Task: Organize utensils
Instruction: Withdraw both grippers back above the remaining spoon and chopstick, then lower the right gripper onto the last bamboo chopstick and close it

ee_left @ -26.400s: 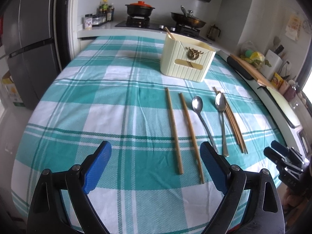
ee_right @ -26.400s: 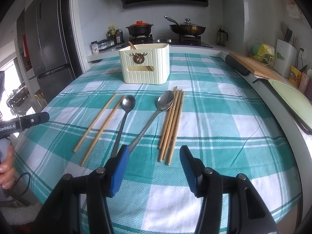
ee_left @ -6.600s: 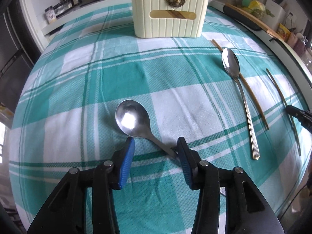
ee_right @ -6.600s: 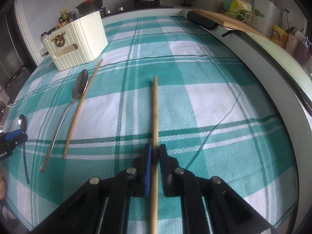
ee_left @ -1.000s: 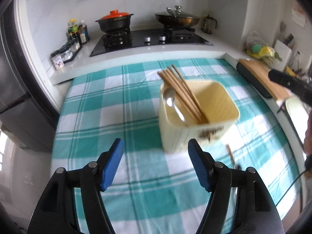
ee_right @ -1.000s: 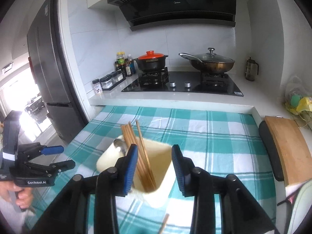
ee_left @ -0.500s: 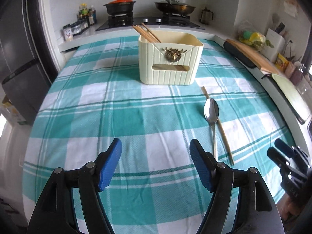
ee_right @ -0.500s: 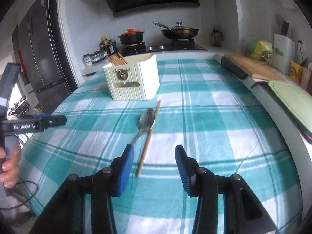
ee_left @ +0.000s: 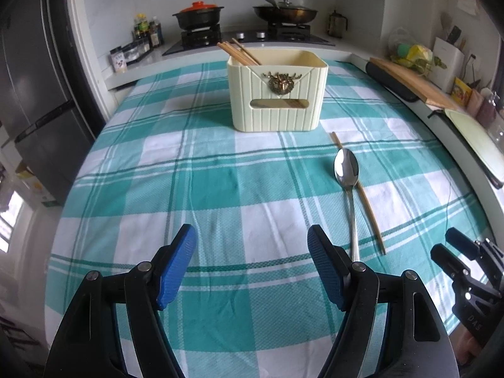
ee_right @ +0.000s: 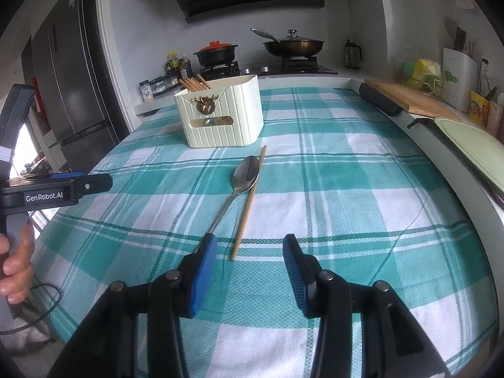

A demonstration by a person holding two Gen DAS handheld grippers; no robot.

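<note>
A cream utensil holder (ee_left: 277,91) (ee_right: 220,115) stands on the checked tablecloth with several wooden chopsticks (ee_left: 239,52) (ee_right: 192,84) leaning in its back left corner. One metal spoon (ee_left: 348,189) (ee_right: 236,189) and one chopstick (ee_left: 359,193) (ee_right: 249,201) lie side by side on the cloth in front of the holder. My left gripper (ee_left: 252,267) is open and empty, low over the near cloth, left of the spoon's handle. My right gripper (ee_right: 250,271) is open and empty, just behind the near ends of the spoon and chopstick.
The table (ee_left: 201,189) has a teal and white cloth. A stove with a red-lidded pot (ee_left: 198,15) and a pan (ee_left: 285,12) stands behind it. A fridge (ee_left: 34,94) is at left. A cutting board (ee_right: 409,99) and a green tray (ee_right: 472,148) line the right counter.
Both grippers have come down and back from above the holder to low positions at the near side of the table. Both stay open and empty.
</note>
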